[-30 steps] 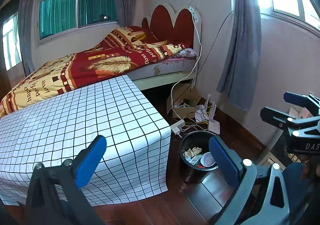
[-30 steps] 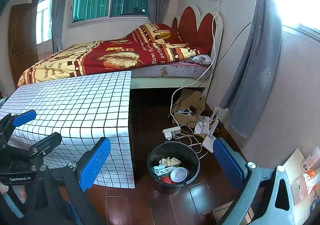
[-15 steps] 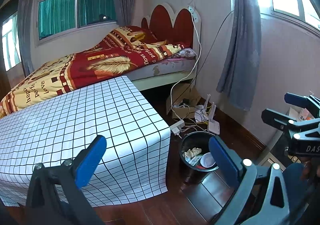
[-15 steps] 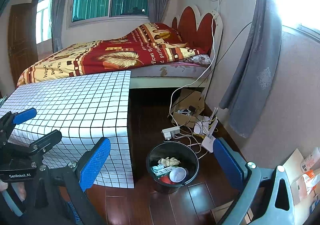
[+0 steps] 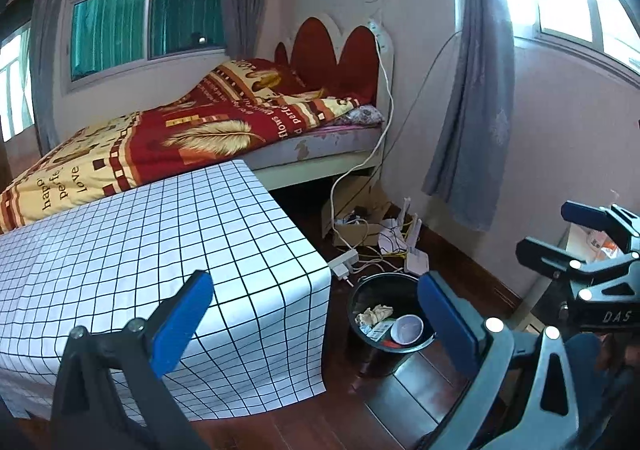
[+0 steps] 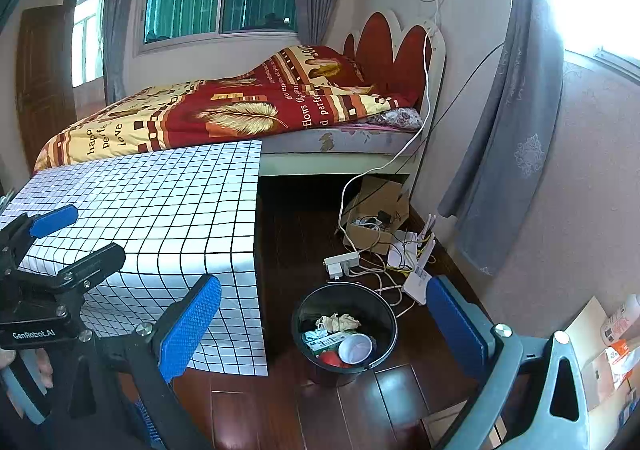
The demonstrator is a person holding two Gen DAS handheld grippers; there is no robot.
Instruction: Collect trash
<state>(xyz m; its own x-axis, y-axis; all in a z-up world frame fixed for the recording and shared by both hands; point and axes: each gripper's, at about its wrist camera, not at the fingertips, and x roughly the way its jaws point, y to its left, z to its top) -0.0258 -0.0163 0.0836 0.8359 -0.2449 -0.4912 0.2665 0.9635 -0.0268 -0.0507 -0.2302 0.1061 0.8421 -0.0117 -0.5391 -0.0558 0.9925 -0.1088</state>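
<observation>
Red scrap in the bin [image 6: 345,326] shows only from the right tongs [image 6: 324,330]; both tongs, left [image 5: 316,326] too, are spread, empty.

Bin [image 6: 344,326] right of table [image 6: 160,209]

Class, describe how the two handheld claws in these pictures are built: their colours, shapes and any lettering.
Each claw has two flat blue textured pads on angular arms. The left claw has one black arm and one grey arm, and its black body reads "GenRobot.AI" in the right wrist view. The right claw looks alike; its body shows the white letters "DAS".
</observation>
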